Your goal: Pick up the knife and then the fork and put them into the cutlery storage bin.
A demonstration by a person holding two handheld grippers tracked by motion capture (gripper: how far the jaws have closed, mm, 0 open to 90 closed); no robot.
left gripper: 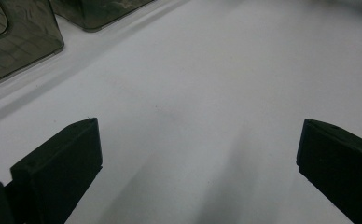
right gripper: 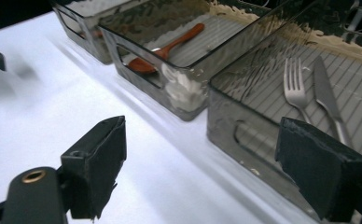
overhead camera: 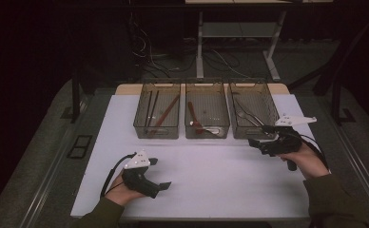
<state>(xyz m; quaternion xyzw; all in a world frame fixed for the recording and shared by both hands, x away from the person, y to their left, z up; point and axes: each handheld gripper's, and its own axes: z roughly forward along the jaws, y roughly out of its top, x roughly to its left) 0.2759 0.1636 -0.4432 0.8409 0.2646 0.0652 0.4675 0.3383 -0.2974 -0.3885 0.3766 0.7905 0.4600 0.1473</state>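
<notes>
Steel fork (right gripper: 295, 87) and knife (right gripper: 326, 95) lie in the smoky bin (right gripper: 244, 116) just ahead of the right gripper (right gripper: 200, 163), long axes pointing away from it (jaws spread, empty). The left gripper (left gripper: 198, 158), also spread, rests well apart.

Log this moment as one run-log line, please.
left hand-held gripper: open, empty | right hand-held gripper: open, empty, beside right bin | fork, knife inside

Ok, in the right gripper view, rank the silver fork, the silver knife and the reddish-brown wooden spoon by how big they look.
1. Silver knife, longest, though partly hidden behind the tool's jaw.
2. Silver fork, close behind; also cut off, so this order is unsure.
3. Reddish-brown wooden spoon, which lies farther from the camera, so it may only look smaller.
</notes>
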